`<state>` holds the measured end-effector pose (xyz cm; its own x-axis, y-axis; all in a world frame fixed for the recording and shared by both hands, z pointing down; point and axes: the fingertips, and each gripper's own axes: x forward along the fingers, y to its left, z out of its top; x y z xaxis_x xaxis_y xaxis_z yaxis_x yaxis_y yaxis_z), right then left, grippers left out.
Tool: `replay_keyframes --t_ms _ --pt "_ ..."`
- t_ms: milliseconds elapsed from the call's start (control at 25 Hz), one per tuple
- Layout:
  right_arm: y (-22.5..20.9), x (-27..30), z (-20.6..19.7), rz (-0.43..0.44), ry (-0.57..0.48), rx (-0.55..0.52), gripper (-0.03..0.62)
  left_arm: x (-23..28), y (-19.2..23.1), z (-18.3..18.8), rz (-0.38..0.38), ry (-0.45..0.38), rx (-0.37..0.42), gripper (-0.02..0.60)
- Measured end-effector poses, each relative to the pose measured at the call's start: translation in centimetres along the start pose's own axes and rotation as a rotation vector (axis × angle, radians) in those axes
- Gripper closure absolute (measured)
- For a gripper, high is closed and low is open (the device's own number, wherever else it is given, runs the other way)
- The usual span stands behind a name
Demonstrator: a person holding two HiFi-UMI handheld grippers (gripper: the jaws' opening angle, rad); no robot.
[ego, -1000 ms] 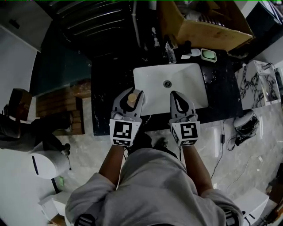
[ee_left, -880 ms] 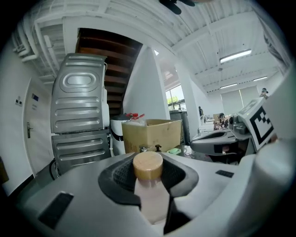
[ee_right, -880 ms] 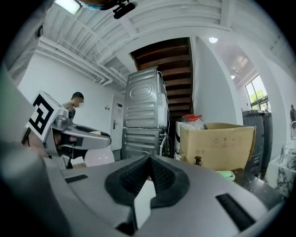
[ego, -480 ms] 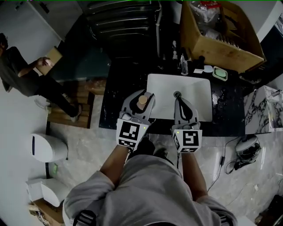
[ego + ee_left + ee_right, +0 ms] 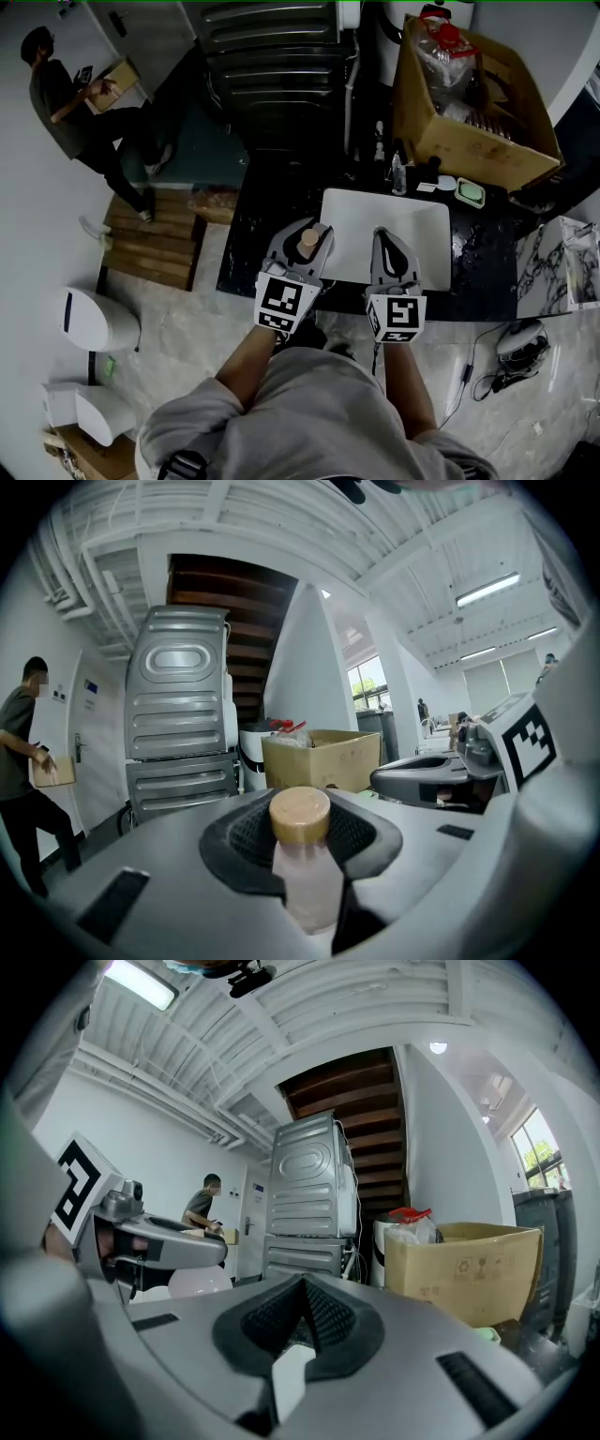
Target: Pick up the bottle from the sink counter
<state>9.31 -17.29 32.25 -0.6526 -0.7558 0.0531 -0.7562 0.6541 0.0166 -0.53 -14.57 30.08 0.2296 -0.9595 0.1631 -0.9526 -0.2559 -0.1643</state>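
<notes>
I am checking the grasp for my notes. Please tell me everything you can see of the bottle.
The bottle is small, with a pale, cloudy body and a round tan cap. It stands upright between the black ribbed pads of the left gripper, which press its sides below the cap. Its base is hidden. Nothing else is seen touching it.

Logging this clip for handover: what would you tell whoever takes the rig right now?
Left tongs: shut on the pale translucent bottle with a tan round cap, upright in the grip.
Right tongs: shut, empty, beside the left over the white rectangular sink.
Done: bottle picked up, apparently clear of the black stone counter.
Remaining: nothing but to hold it steady.
</notes>
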Motion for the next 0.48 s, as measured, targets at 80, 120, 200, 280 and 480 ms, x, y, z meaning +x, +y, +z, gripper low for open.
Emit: replay_keyframes --t_ms 80,120,200,280,480 --pt "0.4 0.4 0.0 0.011 0.003 0.000 0.585 0.0 0.2 -0.2 0.003 0.005 0.000 0.460" --pt "0.6 0.6 -0.1 0.016 0.004 -0.001 0.585 0.0 0.4 -0.3 0.004 0.006 0.001 0.460" --pt "1.1 1.0 -0.1 0.026 0.007 -0.005 0.585 -0.1 0.7 -0.5 0.007 0.006 0.003 0.460" --pt "1.6 1.3 -0.1 0.035 0.009 -0.006 0.585 -0.2 1.1 -0.6 0.011 0.006 0.004 0.460" --pt "2.4 1.9 -0.2 0.046 0.014 -0.008 0.585 -0.7 1.9 -0.8 0.018 0.004 -0.001 0.460"
